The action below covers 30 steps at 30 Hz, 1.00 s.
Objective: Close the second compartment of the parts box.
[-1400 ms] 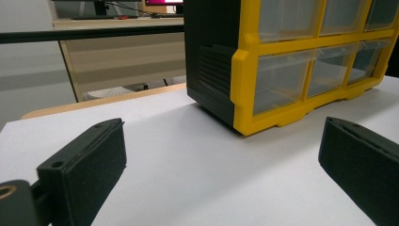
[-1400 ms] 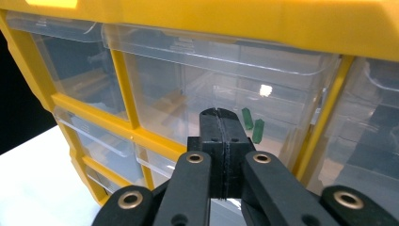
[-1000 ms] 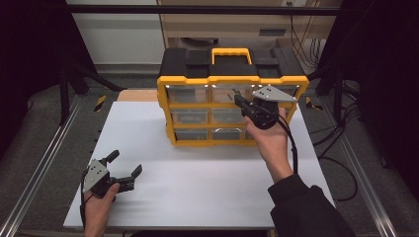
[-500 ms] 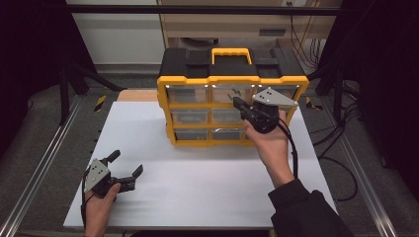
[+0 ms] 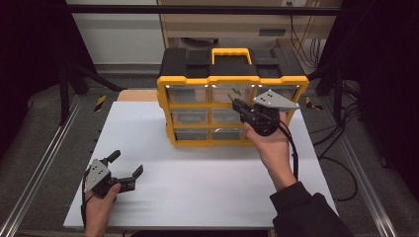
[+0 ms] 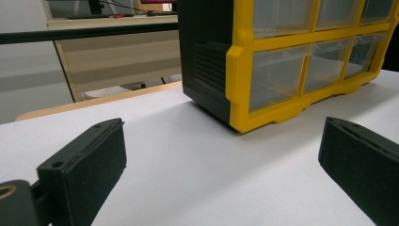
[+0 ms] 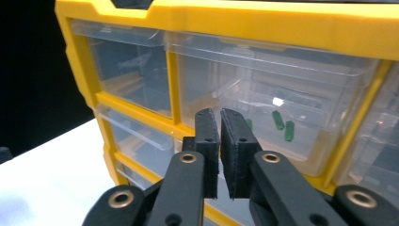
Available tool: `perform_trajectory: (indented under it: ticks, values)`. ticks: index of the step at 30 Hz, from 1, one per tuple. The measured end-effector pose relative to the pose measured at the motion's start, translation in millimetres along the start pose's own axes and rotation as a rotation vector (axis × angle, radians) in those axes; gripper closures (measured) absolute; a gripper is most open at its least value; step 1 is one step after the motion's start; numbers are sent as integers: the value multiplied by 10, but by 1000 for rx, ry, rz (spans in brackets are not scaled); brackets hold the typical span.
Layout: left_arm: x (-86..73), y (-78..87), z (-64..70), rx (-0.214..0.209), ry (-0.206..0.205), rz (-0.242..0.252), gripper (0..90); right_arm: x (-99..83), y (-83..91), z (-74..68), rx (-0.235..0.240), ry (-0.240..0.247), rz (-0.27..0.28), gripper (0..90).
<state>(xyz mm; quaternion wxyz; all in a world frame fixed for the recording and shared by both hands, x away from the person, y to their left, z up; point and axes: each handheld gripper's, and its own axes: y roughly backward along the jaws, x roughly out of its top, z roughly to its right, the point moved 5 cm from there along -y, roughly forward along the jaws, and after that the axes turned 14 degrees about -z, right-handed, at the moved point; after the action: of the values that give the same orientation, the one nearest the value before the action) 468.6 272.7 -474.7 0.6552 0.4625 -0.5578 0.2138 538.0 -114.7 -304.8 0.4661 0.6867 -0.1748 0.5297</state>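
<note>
The drawer cabinet (image 5: 232, 98), a yellow frame with a black top and a yellow handle, is stood at the far middle of the white counter (image 5: 197, 182), its three rows of clear drawers turned toward the person. The right tongs (image 5: 238, 105) are held up against the front of the cabinet, at the top middle drawer (image 7: 263, 113), with the grey three-cornered plate just over its right-hand drawers. In the right gripper view the right tongs (image 7: 219, 117) are seen pressed almost together, only a thin slit being left between the pads, and nothing is pinched between them. Whether the tips touch the drawer front cannot be told. Behind the clear front of that drawer, a few small green pieces (image 7: 282, 125) are seen lying inside.

The left tongs (image 5: 126, 165) are held low over the counter, well apart from the cabinet, off its front left corner. Their jaws are spread wide, and nothing is held. In the left gripper view the cabinet (image 6: 291, 61) is seen beyond the spread pads (image 6: 89, 160), with bare counter between.
</note>
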Motion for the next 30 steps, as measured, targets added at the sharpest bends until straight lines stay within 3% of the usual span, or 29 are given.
perform_trajectory:
  ticks: [5,17,30]
  values:
    - [4,14,-1,-1,4,5,11,-17,29,-11,-12,0,16,752]
    - [-5,1,11,-2,0,-2,11,-117,76,-51,15,7,17,514]
    - [-6,7,11,1,0,-4,11,-184,80,-131,27,32,-7,360]
